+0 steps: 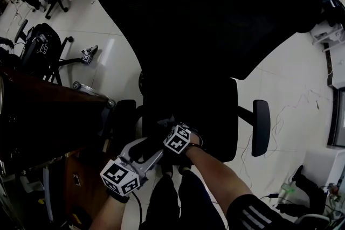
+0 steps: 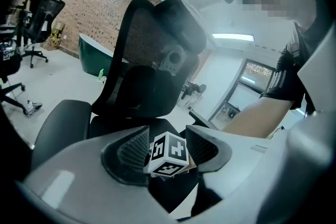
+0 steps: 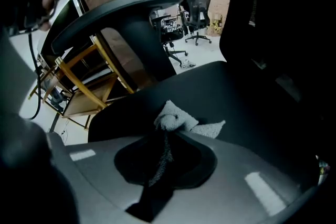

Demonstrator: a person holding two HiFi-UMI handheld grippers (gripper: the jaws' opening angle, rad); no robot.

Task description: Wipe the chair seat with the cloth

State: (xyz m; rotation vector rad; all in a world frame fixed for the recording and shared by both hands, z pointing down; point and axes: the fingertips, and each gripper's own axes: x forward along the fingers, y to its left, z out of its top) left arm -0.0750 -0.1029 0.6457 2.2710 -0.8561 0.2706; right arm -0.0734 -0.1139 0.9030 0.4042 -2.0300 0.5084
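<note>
pinching the cloth (image 3: pixel 176 120) between clamped jaws, the right gripper (image 3: pixel 165 132) has it down on the chair seat (image 3: pixel 239 94), wiping likely barely begun, while the left gripper (image 2: pixel 168 148) hangs jaws apart, empty.

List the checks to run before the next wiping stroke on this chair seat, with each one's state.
1. Cloth clamped in the right gripper: ok, jaws shut on it.
2. Cloth pressed against the seat: cannot tell; it shows just over the seat's front part.
3. Left gripper free of the cloth: ok, jaws apart, nothing held.
4. Stroke path across the seat: ok, nothing else shows on it.
5. Dirt left to wipe: cannot tell, seat too dark.
</note>
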